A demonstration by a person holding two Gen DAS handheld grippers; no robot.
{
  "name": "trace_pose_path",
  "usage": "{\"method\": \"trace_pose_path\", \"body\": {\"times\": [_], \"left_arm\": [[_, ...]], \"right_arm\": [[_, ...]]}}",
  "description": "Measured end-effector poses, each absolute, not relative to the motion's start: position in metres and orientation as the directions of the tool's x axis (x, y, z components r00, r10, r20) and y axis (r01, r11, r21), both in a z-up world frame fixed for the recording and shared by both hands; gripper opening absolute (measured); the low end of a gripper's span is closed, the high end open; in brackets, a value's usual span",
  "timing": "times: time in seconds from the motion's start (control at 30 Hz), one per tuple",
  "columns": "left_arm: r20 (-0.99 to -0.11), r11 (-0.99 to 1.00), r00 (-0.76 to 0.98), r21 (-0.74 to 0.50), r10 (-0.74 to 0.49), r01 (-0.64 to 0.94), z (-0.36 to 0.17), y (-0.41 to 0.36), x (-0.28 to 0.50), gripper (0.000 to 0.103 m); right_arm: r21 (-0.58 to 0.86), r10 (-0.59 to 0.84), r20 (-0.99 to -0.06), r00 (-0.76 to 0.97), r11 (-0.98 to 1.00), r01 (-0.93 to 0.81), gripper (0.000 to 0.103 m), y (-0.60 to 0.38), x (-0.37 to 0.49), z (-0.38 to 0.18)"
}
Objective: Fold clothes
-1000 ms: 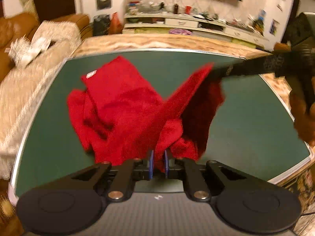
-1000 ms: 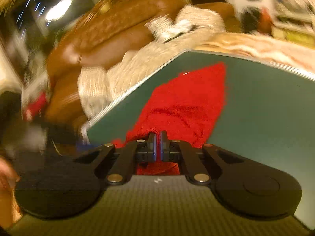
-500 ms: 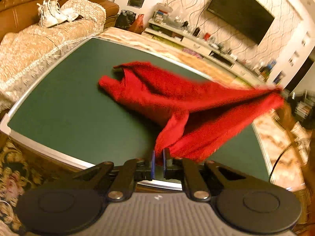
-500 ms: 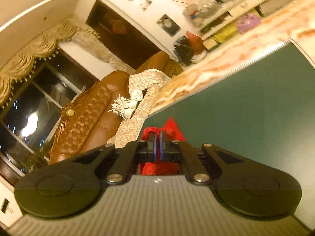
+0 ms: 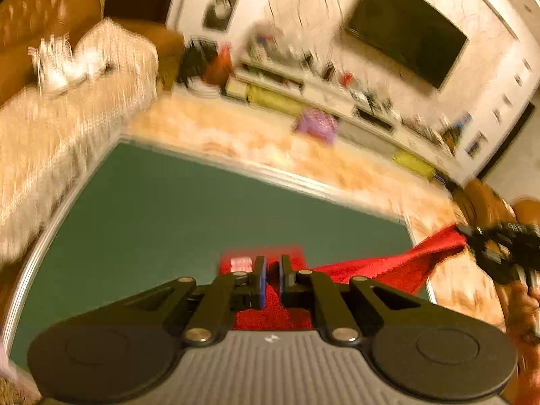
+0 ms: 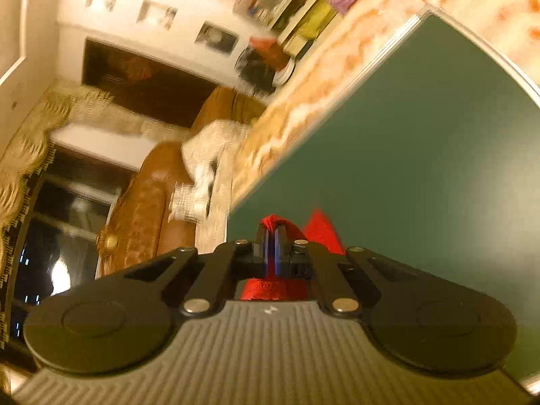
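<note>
A red garment (image 5: pixel 388 270) hangs stretched in the air between my two grippers, above the green table (image 5: pixel 202 209). My left gripper (image 5: pixel 271 270) is shut on one part of the cloth, which bunches red between and under its fingers. A white label (image 5: pixel 240 264) shows just left of them. In the left wrist view the right gripper (image 5: pixel 472 233) grips the far corner at the right edge, held by a person's hand (image 5: pixel 523 307). In the right wrist view my right gripper (image 6: pixel 271 236) is shut on a fold of the red garment (image 6: pixel 320 229), the table (image 6: pixel 405 155) beyond it.
A brown sofa (image 5: pixel 40 13) with a cream lace cover (image 5: pixel 67 125) and white shoes (image 5: pixel 64 64) runs along the table's left side. A low cabinet (image 5: pixel 337 101) crowded with items and a wall television (image 5: pixel 405 27) stand beyond the far edge. The floor (image 5: pixel 270 145) is marbled orange.
The garment left the table top and now hangs taut between both grippers. The left gripper rose and tipped toward the room. The right gripper rolled and swung away to the right.
</note>
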State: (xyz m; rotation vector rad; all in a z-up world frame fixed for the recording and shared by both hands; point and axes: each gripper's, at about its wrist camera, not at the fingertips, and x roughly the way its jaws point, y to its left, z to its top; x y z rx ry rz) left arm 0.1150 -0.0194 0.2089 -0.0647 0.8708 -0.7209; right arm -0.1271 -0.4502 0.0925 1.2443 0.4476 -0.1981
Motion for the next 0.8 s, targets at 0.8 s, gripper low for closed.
{"method": "trace_pose_path", "body": {"times": [0.8], "left_arm": [[-0.745,0.654,0.167,-0.428,-0.646,0.624,0.063,-0.152,0.088,0.011]], "right_arm": [[0.865,-0.169,-0.378,0.911,0.287,0.412,0.005,-0.440,-0.208,0.008]]}}
